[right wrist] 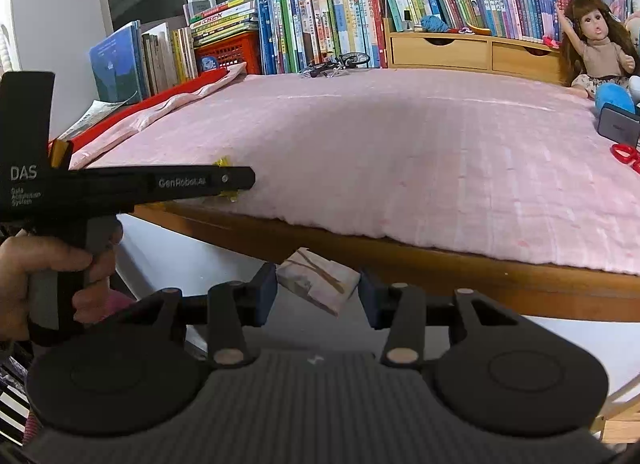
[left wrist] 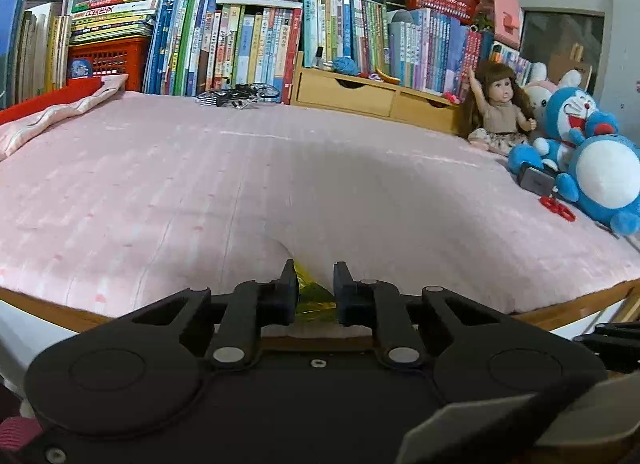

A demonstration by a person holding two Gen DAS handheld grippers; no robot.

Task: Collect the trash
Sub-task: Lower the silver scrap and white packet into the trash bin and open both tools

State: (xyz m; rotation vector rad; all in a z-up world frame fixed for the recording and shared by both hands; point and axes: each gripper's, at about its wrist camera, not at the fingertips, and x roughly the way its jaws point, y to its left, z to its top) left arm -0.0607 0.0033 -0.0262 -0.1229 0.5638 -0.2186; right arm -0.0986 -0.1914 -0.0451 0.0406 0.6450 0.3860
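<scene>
The left tool (left wrist: 314, 282), nearly closed on a yellow wrapper (left wrist: 314, 298) at the bed's (left wrist: 280, 168) near edge, sat beside the right tool (right wrist: 318, 284), which gripped a paper wad (right wrist: 316, 284).

Doll (left wrist: 500, 104) right of books (left wrist: 248, 44)

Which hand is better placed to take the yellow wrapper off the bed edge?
Left. The left gripper already has the yellow wrapper between its fingers at the bed's edge. The right gripper is occupied, shut on a folded paper packet below the bed.
</scene>
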